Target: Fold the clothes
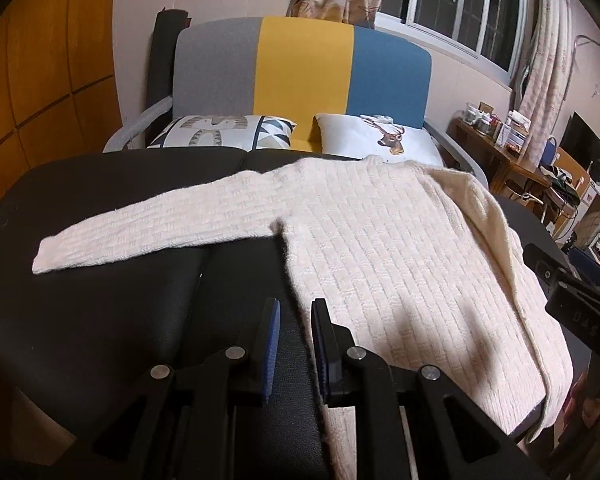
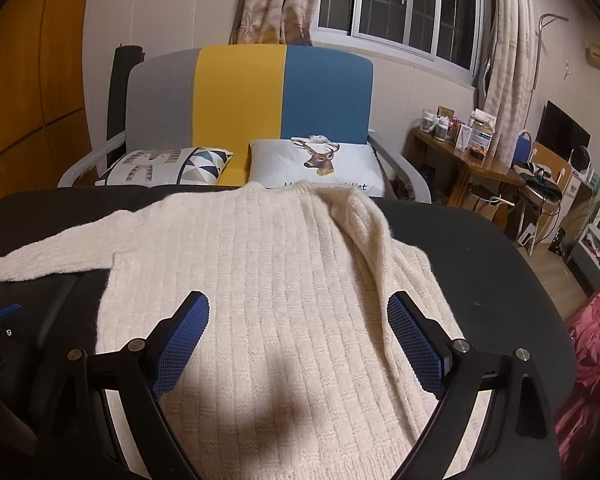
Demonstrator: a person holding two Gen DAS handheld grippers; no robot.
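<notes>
A cream knit sweater [image 1: 380, 248] [image 2: 280, 260] lies flat on a black table [image 1: 100, 300] [image 2: 480, 260], collar away from me. Its left sleeve [image 1: 140, 232] [image 2: 52, 256] stretches out to the left. The right sleeve [image 1: 488, 220] [image 2: 372, 240] is folded diagonally over the body. My left gripper [image 1: 297, 312] hovers over the sweater's left side edge, its blue pads a narrow gap apart with nothing between them. My right gripper [image 2: 298, 312] stands wide open above the lower middle of the body, holding nothing.
Behind the table stands a grey, yellow and blue sofa [image 1: 304, 64] [image 2: 240, 92] with two printed pillows. A cluttered wooden desk [image 2: 480, 160] fills the right side. Pink fabric [image 2: 596, 360] shows at the right edge.
</notes>
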